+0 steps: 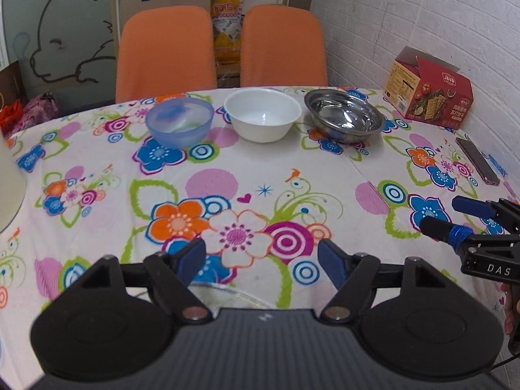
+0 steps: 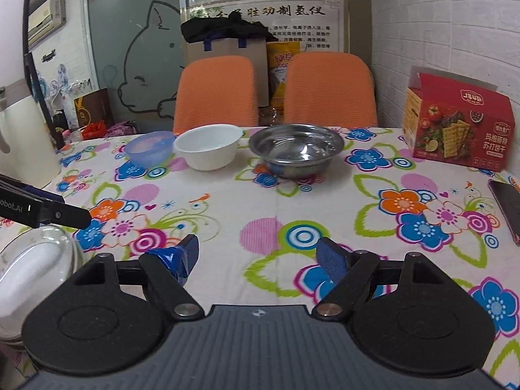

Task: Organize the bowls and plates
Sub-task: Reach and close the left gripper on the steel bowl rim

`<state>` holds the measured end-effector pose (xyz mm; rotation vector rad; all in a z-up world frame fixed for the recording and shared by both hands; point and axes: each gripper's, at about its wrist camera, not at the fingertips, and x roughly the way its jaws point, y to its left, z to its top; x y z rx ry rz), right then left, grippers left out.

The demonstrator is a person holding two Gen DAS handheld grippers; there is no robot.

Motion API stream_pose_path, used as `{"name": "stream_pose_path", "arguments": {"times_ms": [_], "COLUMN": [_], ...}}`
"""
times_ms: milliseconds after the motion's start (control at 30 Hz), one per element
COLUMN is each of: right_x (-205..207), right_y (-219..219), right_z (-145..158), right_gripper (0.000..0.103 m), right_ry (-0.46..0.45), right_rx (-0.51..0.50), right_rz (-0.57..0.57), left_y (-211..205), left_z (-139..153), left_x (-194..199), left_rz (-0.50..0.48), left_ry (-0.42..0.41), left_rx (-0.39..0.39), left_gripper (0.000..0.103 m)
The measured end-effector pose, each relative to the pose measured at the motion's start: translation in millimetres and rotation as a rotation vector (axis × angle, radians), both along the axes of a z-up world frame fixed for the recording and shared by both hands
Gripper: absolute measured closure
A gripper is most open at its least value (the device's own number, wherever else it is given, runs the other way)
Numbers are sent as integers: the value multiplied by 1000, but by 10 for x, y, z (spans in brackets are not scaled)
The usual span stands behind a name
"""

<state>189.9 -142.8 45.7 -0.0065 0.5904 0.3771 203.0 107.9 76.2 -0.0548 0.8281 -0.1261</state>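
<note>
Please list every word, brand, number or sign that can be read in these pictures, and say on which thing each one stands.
"DAS": on the right gripper.
"obot.AI", start cut off: on the left gripper.
"苏打饼干": on the red box; its logo and small print are too blurred.
"胜动制氢仪": on the wall poster; smaller lines unreadable.
Yellow bag: print too blurred.

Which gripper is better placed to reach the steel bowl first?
Right, probably. The steel bowl lies nearly straight ahead of the open right gripper; from the left gripper it sits off to the right.
</note>
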Motion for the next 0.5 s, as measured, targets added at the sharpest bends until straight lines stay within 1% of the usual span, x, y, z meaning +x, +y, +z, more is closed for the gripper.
{"name": "stream_pose_path", "arguments": {"times_ms": [133, 267, 400, 500], "right_x": [335, 610, 846, 1019], "right_y": [-210, -303, -354, -380], "right_z": [-26, -38, -70, -85], "right_gripper": [37, 37, 37, 37], "right_ry": [13, 10, 12, 24], "right_rx": [3, -1, -2, 15], "right_rz": [-30, -35, -23, -22], "left_y": [-248, -464, -634, -739], "left_z": [14, 40, 42, 100], "left_x": [440, 812, 1116, 1363], "left_rz": [-34, -63, -81, -95], "left_ry": [12, 9, 11, 1], "left_rx": [32, 44, 15, 0], "left_gripper": [29, 29, 29, 28]}}
